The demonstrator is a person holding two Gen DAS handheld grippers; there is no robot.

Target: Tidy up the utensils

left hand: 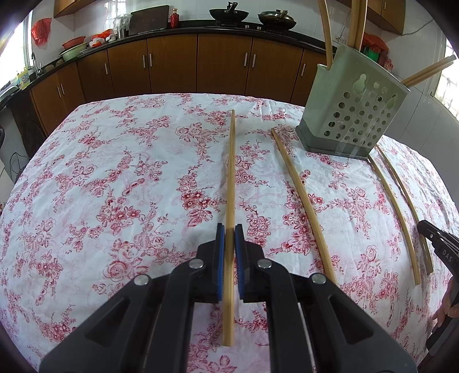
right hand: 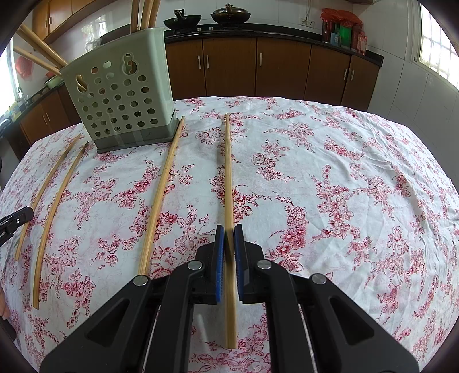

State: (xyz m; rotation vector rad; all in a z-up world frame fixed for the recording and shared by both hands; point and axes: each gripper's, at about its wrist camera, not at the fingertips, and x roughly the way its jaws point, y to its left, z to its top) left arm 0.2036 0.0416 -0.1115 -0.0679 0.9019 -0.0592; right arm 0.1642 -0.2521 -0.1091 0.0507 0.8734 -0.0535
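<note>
My left gripper point(left hand: 229, 229) is shut on a long bamboo chopstick point(left hand: 231, 172) that points straight away over the floral tablecloth point(left hand: 114, 186). My right gripper point(right hand: 229, 229) is shut on another chopstick point(right hand: 228, 172) in the same way. Between the two held ones, two loose chopsticks point(left hand: 304, 200) point(left hand: 393, 215) lie on the cloth. The pale green perforated holder point(left hand: 352, 114) point(right hand: 120, 94) stands upright at the far side, with several chopsticks point(left hand: 357, 23) sticking out of its top. Each gripper shows at the edge of the other's view: the right one point(left hand: 439, 244), the left one point(right hand: 14, 221).
The table ends just behind the holder, and brown kitchen cabinets point(left hand: 172, 63) run along the far wall. Two dark woks point(right hand: 200, 17) sit on the counter above them. A person's hand point(left hand: 447, 304) shows at the right edge of the left wrist view.
</note>
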